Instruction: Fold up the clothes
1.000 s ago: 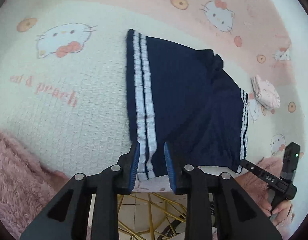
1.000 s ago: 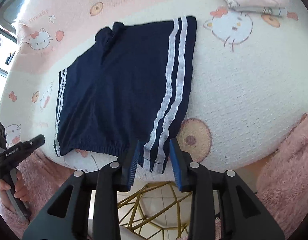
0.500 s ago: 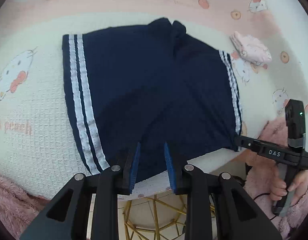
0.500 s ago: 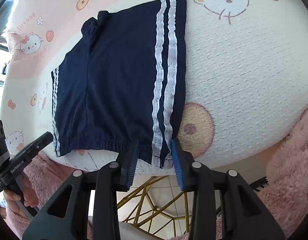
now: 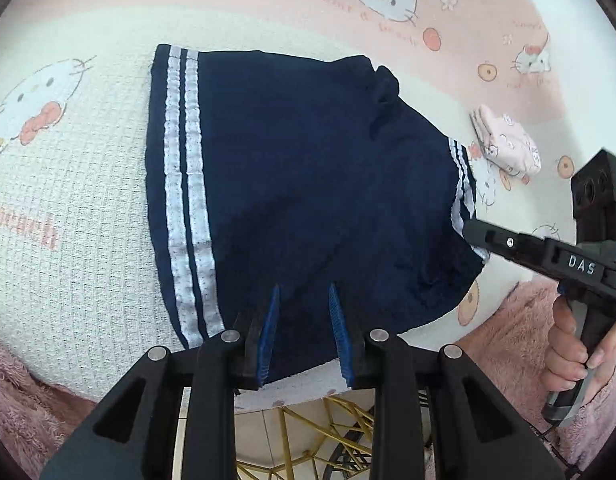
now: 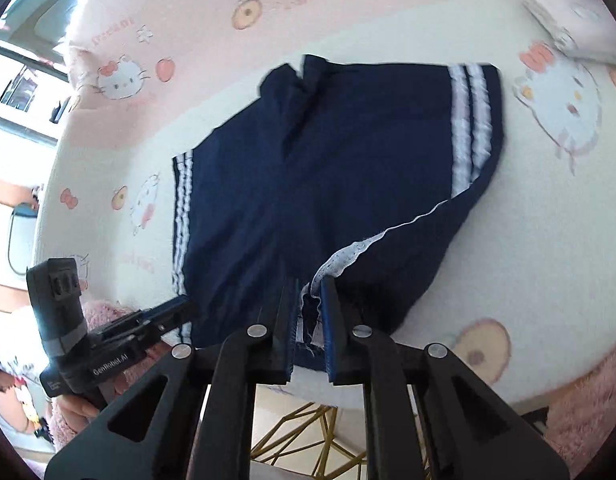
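Navy shorts (image 5: 308,168) with white side stripes lie spread on the cartoon-cat tablecloth (image 5: 88,208). My left gripper (image 5: 304,292) stands open over the near waistband, just right of the left stripes, with cloth lying flat between its fingers. In the right wrist view my right gripper (image 6: 309,292) is closing its jaws and the pads pinch the striped waistband corner of the shorts (image 6: 347,152), which is lifted so that this side curls over. The same gripper (image 5: 473,232) shows at the shorts' right edge in the left wrist view. The left gripper (image 6: 184,308) is also in sight at the lower left.
A folded pink garment (image 5: 505,148) lies on the cloth beyond the shorts' right side, blurred at the top right as the garment (image 6: 575,28). The table edge runs just below both grippers, with gold legs (image 5: 308,432) beneath. Fluffy pink sleeves (image 5: 503,320) flank the table.
The right gripper has shut on the striped waistband corner and raised it, curling that side over. The left gripper has slid along the waistband from the stripes toward the middle.
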### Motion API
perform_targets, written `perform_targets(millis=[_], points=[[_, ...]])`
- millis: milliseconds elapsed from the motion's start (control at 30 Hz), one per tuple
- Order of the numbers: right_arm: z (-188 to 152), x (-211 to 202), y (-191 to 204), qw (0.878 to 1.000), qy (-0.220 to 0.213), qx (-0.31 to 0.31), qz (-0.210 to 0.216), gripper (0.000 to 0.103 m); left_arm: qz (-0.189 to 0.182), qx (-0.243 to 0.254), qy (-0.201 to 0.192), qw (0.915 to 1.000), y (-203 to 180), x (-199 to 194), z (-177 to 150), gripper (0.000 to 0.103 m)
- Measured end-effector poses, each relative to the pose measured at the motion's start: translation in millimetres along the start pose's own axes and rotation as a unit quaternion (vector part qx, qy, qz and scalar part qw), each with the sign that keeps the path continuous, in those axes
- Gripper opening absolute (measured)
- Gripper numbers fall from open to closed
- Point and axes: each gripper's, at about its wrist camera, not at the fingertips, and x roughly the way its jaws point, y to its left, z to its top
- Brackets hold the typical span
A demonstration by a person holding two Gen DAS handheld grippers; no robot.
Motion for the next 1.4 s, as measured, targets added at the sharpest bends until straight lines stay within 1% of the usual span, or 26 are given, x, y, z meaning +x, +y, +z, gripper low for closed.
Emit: perform_targets(millis=[33, 100, 167, 200, 233, 267, 300, 333, 367, 433, 467, 533, 567, 600, 700, 800, 867, 933, 1033, 1100, 1167, 1200, 1233, 1267, 1300, 1400], points=[[6, 10, 16, 1.0, 0.004, -0.018, 0.0, 0.01, 0.008, 0.001, 0.003, 1.0, -1, 2, 0, 0.029], [3, 55, 54, 0.998, 0.032, -0.053, -0.002, 0.01, 0.003, -0.01, 0.01, 0.9999, -2, 8, 1, 0.029], [1, 97, 61, 0.993, 0.087, -0.072, -0.015, 0.013, -0.011, -0.021, 0.013, 0.9996, 0, 8, 3, 0.029], [-1, 109, 59, 0.992, 0.105, -0.069, -0.022, 0.01, -0.017, -0.023, 0.012, 0.9995, 2, 7, 1, 0.029], [-3, 106, 54, 0.994, 0.095, -0.057, -0.008, 0.011, -0.022, -0.022, 0.011, 0.9995, 7, 5, -4, 0.029], [-2, 97, 51, 0.995, 0.088, -0.042, 0.014, 0.018, -0.029, -0.021, 0.01, 0.9993, 9, 4, -6, 0.029], [-3, 83, 49, 0.996, 0.074, -0.03, 0.033, 0.022, -0.04, -0.023, 0.012, 0.9989, 7, 4, -5, 0.029], [-4, 66, 46, 0.997, 0.057, -0.02, 0.052, 0.023, -0.052, -0.026, 0.015, 0.9982, 5, 6, -4, 0.029], [-7, 50, 42, 0.998, 0.035, -0.012, 0.057, 0.024, -0.061, -0.028, 0.019, 0.9976, 3, 10, -1, 0.029], [-14, 17, 34, 0.998, -0.01, 0.001, 0.058, 0.029, -0.077, -0.026, 0.03, 0.9962, -6, 22, 8, 0.029], [-20, 6, 29, 0.999, -0.023, 0.003, 0.043, 0.032, -0.081, -0.023, 0.036, 0.9958, -11, 28, 11, 0.029], [-33, -2, 24, 0.999, -0.033, -0.022, -0.012, 0.034, -0.08, -0.019, 0.046, 0.9955, -21, 37, 16, 0.029], [-40, -2, 23, 0.998, -0.033, -0.04, -0.035, 0.035, -0.08, -0.018, 0.053, 0.9952, -26, 43, 19, 0.029], [-46, 2, 23, 0.998, -0.022, -0.05, -0.042, 0.035, -0.081, -0.018, 0.063, 0.9946, -30, 50, 22, 0.029], [-60, 12, 29, 0.996, 0.007, -0.08, -0.042, 0.039, -0.071, -0.012, 0.076, 0.9945, -39, 60, 24, 0.029], [-68, 17, 45, 0.989, 0.011, -0.133, -0.058, 0.041, -0.078, -0.027, 0.079, 0.9935, -40, 67, 26, 0.029], [-69, 21, 48, 0.986, 0.011, -0.154, -0.066, 0.041, -0.083, -0.037, 0.084, 0.9923, -38, 71, 27, 0.029], [-67, 31, 44, 0.984, 0.017, -0.156, -0.083, 0.041, -0.078, -0.04, 0.086, 0.9925, -39, 73, 27, 0.029], [-69, 48, 32, 0.982, 0.034, -0.156, -0.098, 0.041, -0.088, -0.041, 0.094, 0.9909, -38, 71, 23, 0.031], [-71, 49, 30, 0.983, 0.036, -0.158, -0.087, 0.041, -0.102, -0.047, 0.094, 0.9893, -40, 76, 23, 0.031], [-73, 41, 25, 0.984, 0.031, -0.156, -0.084, 0.04, -0.094, -0.034, 0.086, 0.9912, -43, 77, 23, 0.03], [-72, 41, 22, 0.984, 0.029, -0.15, -0.086, 0.035, -0.083, -0.02, 0.08, 0.9931, -46, 76, 22, 0.027], [-71, 41, 20, 0.985, 0.027, -0.145, -0.087, 0.033, -0.069, -0.003, 0.074, 0.9949, -50, 75, 21, 0.015], [-71, 40, 17, 0.987, 0.026, -0.137, -0.085, 0.03, -0.059, 0.009, 0.068, 0.9959, -54, 73, 20, 0.014], [-70, 38, 14, 0.988, 0.026, -0.13, -0.081, 0.03, -0.057, 0.013, 0.062, 0.9963, -55, 70, 19, 0.013], [-70, 32, 10, 0.989, 0.018, -0.12, -0.079, 0.03, -0.073, -0.006, 0.035, 0.9967, -51, 51, 22, 0.012]])
